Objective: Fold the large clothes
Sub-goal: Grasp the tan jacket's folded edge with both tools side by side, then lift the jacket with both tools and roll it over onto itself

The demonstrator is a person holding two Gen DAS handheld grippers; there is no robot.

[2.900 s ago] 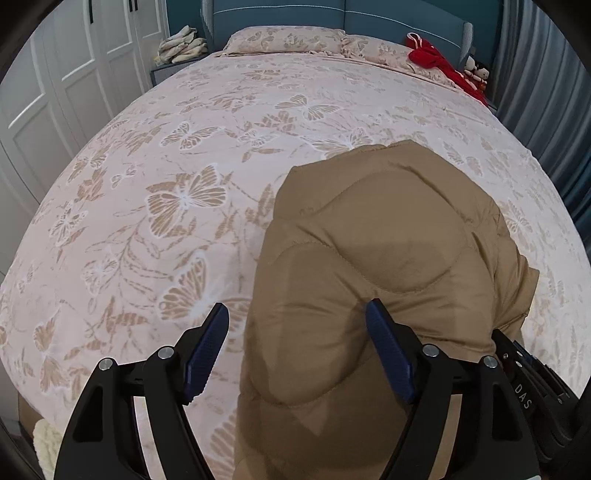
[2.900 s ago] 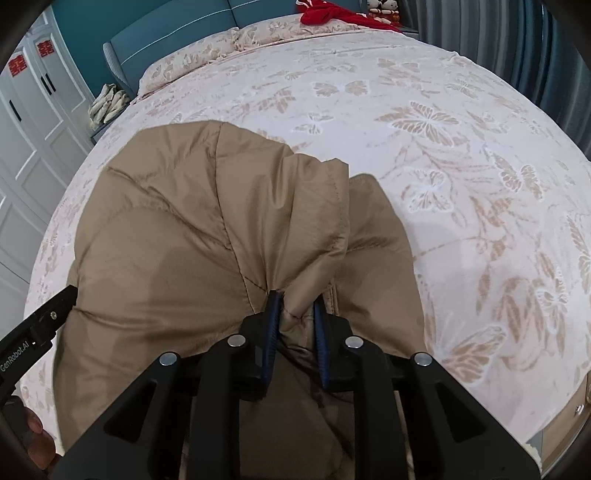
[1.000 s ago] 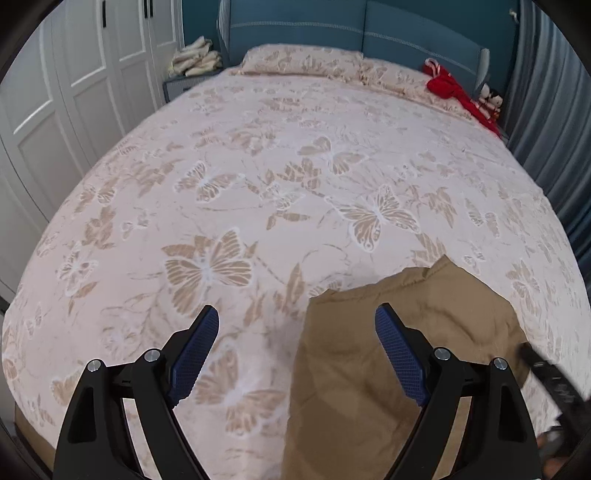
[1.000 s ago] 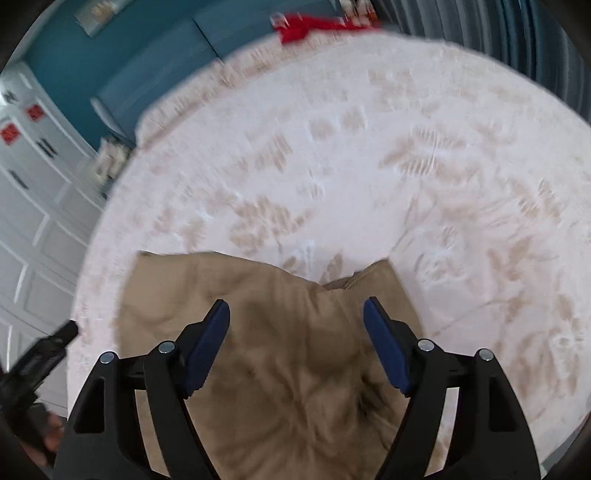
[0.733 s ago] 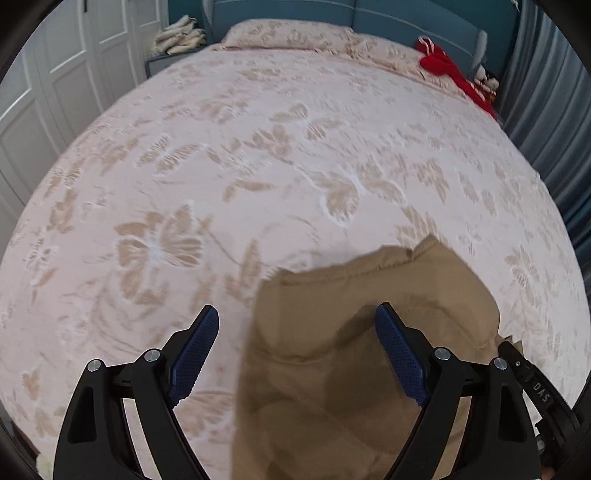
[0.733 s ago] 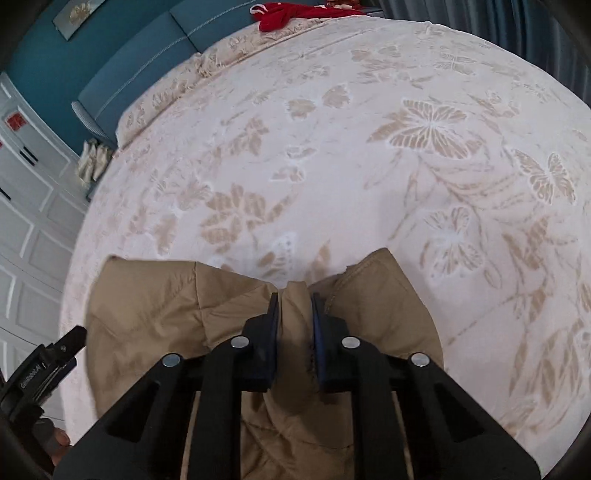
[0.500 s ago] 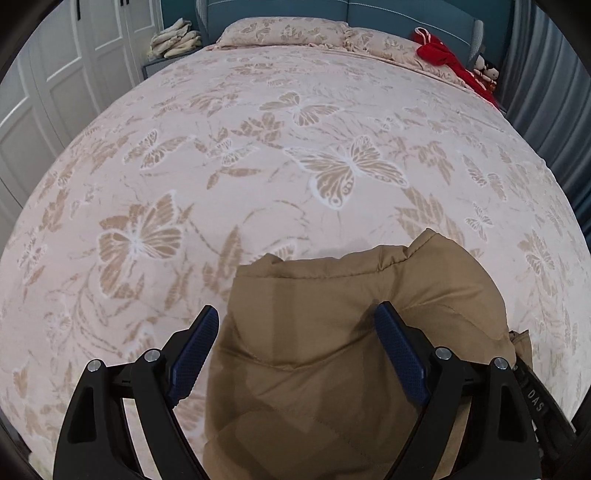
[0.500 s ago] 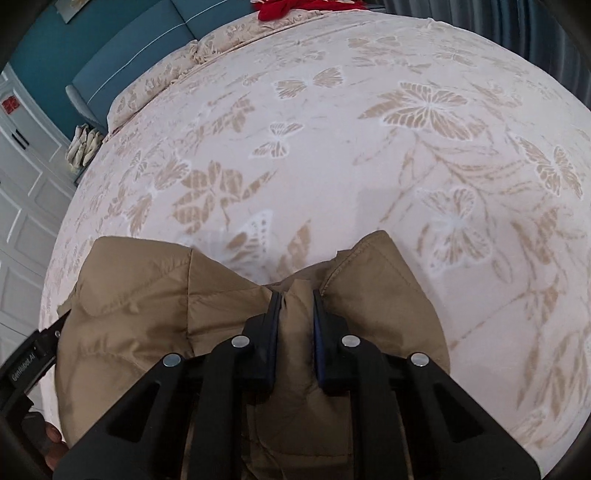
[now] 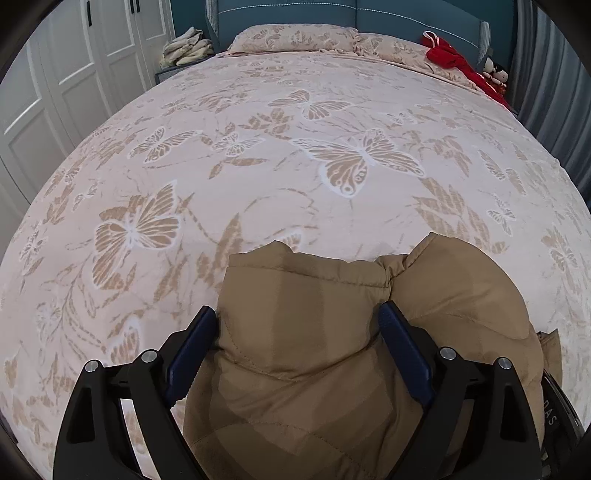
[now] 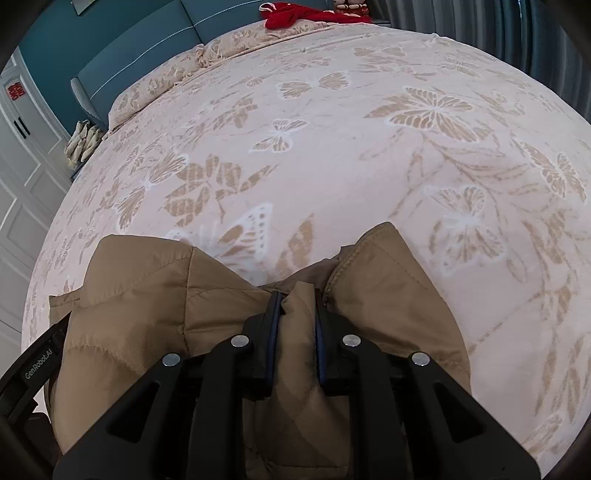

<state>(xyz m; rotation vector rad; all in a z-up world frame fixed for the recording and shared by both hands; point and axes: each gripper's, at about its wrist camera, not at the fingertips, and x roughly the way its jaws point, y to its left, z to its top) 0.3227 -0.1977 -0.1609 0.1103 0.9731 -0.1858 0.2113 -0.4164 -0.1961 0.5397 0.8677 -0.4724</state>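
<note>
The tan quilted puffer jacket (image 9: 332, 362) lies bunched on the pink bedspread with beige butterfly print (image 9: 258, 166), directly under and ahead of both grippers, at the near end of the bed. Half a second ago its far edge sat lower in the left wrist view; now the padded bulk has risen between the fingers and fills more of the lower frame, and its top edge shows a pinched dip where two lobes meet.

The left gripper (image 9: 295, 332) is spread wide, its blue pads (image 9: 404, 350) standing on either side of a thick fold of the jacket; the fabric bulges between them, and the left pad touches the jacket's side. The right gripper (image 10: 295, 314) is clenched on a narrow ridge of the jacket, as it was in the two frames before, after being released a second ago.

The right wrist view alone shows that tight pinch and the jacket's collar-like flap (image 10: 373, 251) just right of the fingers, plus the left tool's black body at the lower left edge. The left wrist view alone shows the white panelled wardrobe doors (image 9: 74, 74) far to the left, the matching pillows (image 9: 295, 38) against the teal headboard (image 9: 351, 14) far ahead, and the red cloth (image 9: 454, 55) ahead to the right.
</note>
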